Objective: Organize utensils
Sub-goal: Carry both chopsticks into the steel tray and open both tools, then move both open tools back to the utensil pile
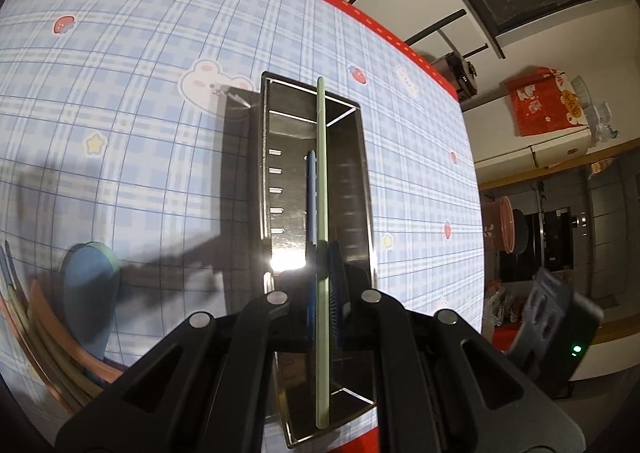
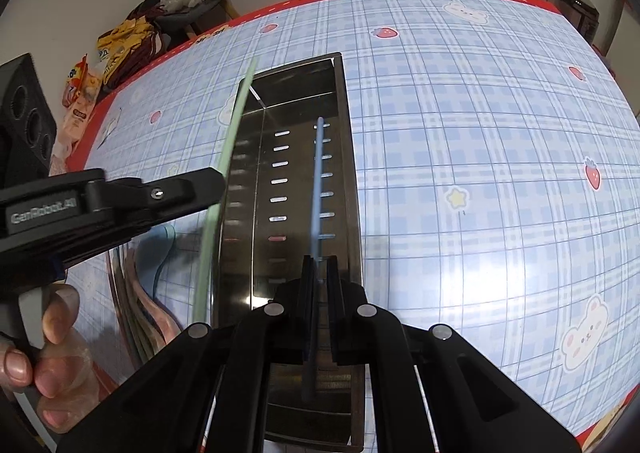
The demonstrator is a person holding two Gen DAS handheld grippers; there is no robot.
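Slotted steel holder (image 1: pixel 316 213), slim plastic handles (image 1: pixel 322 173)

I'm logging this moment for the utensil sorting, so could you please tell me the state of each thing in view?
Left gripper: shut on the green utensil.
Green utensil: held edge-on above the metal holder.
Right gripper: shut on the blue utensil.
Blue utensil: held edge-on over the holder's opening.
Metal holder: on the table, open.
Remaining utensils: piled on the table beside the holder.

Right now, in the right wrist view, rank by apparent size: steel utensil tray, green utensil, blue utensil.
1. Slotted stainless steel utensil tray
2. Thin pale green utensil, in the left hand-held gripper
3. Thin blue utensil, in the right hand-held gripper; partly hidden, so unsure.
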